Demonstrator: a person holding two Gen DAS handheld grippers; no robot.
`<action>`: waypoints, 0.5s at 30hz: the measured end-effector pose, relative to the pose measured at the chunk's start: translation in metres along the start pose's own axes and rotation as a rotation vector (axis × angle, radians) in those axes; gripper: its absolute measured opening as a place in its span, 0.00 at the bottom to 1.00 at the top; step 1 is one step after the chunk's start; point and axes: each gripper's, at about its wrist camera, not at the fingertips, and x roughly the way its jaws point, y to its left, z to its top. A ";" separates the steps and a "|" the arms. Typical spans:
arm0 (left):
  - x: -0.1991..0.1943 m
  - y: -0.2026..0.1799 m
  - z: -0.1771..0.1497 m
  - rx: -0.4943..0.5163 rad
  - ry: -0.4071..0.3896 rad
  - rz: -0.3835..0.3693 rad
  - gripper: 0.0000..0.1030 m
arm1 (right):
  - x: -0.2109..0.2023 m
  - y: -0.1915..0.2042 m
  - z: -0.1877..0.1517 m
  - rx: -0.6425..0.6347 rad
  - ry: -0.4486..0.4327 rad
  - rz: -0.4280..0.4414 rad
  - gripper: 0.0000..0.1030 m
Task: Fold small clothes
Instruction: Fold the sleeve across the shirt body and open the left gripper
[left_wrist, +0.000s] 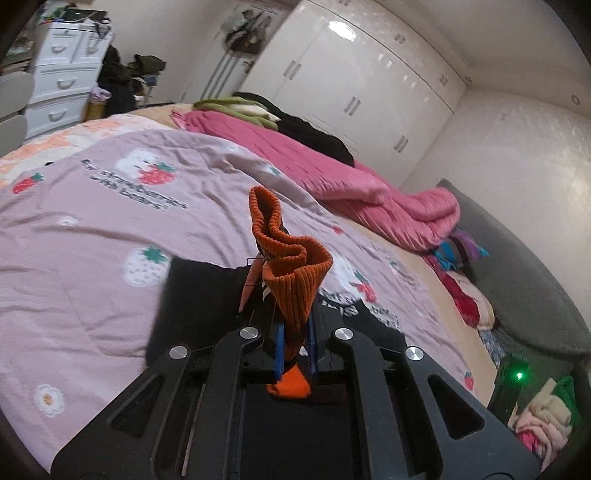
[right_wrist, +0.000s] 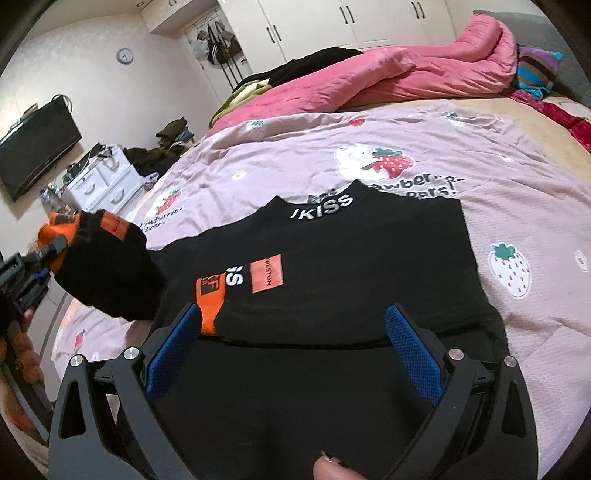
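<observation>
A small black sweater with white "KISS" lettering and orange patches lies on the pink strawberry-print sheet. My left gripper is shut on the sweater's orange ribbed cuff, which stands up between the fingers. In the right wrist view that sleeve is lifted off the bed at the left, held by the left gripper. My right gripper is open and empty, its blue pads spread over the sweater's near hem. The other orange cuff lies by its left finger.
A pink quilt and dark clothes are heaped along the bed's far side. White wardrobes stand behind. A white drawer unit and a wall television are at the left. Folded clothes lie at the lower right.
</observation>
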 end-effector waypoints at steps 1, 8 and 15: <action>0.006 -0.004 -0.004 0.007 0.018 -0.010 0.03 | -0.002 -0.004 0.001 0.012 -0.004 0.000 0.96; 0.044 -0.027 -0.026 0.069 0.127 -0.051 0.03 | -0.014 -0.023 0.006 0.061 -0.028 -0.018 0.96; 0.076 -0.044 -0.053 0.115 0.234 -0.101 0.03 | -0.017 -0.043 0.006 0.108 -0.028 -0.042 0.96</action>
